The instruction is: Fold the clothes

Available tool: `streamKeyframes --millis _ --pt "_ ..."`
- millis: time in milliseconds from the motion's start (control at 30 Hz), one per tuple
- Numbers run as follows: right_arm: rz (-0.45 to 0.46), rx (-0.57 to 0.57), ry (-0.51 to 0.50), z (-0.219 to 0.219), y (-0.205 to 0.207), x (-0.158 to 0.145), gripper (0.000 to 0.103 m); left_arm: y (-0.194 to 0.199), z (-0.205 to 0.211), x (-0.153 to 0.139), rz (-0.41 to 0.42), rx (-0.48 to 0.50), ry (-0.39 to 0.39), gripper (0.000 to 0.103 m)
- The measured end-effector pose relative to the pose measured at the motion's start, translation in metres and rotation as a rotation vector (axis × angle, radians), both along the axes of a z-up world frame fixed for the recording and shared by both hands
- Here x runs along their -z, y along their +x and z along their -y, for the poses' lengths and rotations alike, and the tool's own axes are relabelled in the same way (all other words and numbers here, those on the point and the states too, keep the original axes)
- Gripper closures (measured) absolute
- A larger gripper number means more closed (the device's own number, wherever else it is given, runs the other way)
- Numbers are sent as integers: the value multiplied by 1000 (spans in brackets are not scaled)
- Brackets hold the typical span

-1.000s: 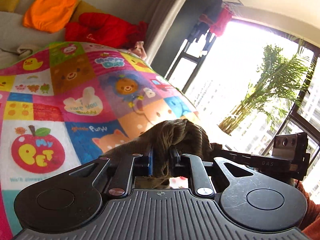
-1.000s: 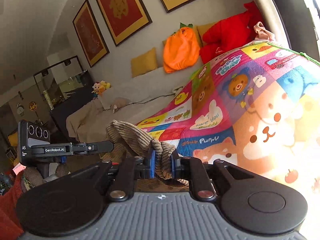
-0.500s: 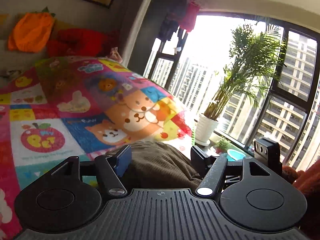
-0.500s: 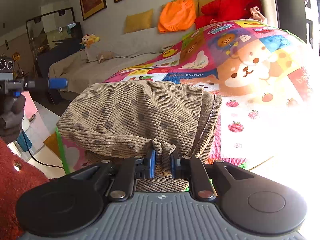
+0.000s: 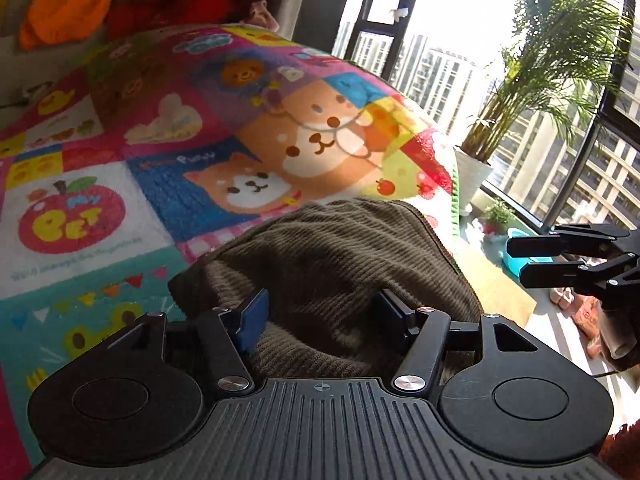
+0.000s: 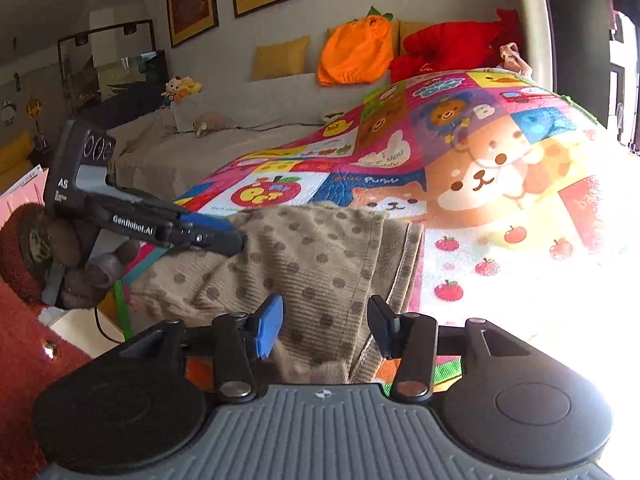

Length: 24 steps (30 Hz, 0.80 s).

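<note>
The brown, dotted corduroy garment (image 6: pixel 320 264) lies doubled over at the near edge of the colourful cartoon-print play mat (image 5: pixel 168 152), with left gripper (image 5: pixel 320 314) and right gripper (image 6: pixel 326 326) jaws open, holding nothing.

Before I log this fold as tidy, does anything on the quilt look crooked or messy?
The brown garment lies bunched at the quilt's near edge, one side rumpled and creased rather than flat. Both tongs, left and right, are open above it.
</note>
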State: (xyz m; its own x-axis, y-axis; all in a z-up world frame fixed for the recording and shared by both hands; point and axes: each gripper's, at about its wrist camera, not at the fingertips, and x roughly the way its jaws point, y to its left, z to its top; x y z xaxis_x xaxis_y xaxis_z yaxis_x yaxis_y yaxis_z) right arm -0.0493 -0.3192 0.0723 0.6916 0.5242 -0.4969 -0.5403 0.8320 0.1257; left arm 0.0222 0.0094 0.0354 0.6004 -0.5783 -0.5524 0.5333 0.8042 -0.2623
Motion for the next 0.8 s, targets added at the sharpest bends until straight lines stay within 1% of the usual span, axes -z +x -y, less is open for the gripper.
streamKeyframes --millis 33,100,167,200,267,333,367,400,467,533,600,667,700,767,800 --pt "20 6 29 4 3 -10 54 0 -1 -1 -3 0 2 37" --pt "60 -4 80 3 11 -21 43 0 0 -2 -4 -1 9 37" --pt "66 -34 70 -10 22 -16 37 0 1 -3 -3 -3 16 37" --pt "67 -49 63 -16 28 -14 35 0 1 -3 -3 -6 15 37" --pt "6 -83 -20 -35 41 12 34 1 1 -4 -5 -13 13 36" --pt "-47 -73 -125 -48 46 47 33 2 1 -5 -8 -22 9 38" --pt "-72 -68 -173 -55 49 64 30 1 -1 -7 -13 -30 3 38" --pt "-69 -60 -147 -53 47 71 29 0 -4 -8 -18 -38 -5 37" --pt "-73 -51 -116 -47 45 69 28 -7 -15 -14 -42 -51 -42 30" --pt "-76 -44 -103 -43 43 66 27 -10 -19 -15 -65 -57 -74 22" --pt "-78 -39 -116 -41 42 67 24 -9 -19 -14 -87 -56 -101 19" --pt "-69 -34 -100 -39 43 63 24 -8 -20 -12 -108 -55 -127 19" --pt "-64 -32 -93 -38 43 60 24 -8 -20 -11 -119 -55 -141 21" --pt "-55 -27 -77 -36 44 56 24 -8 -20 -10 -141 -54 -168 29" --pt "-50 -25 -70 -35 44 53 24 -7 -20 -9 -151 -54 -181 42"
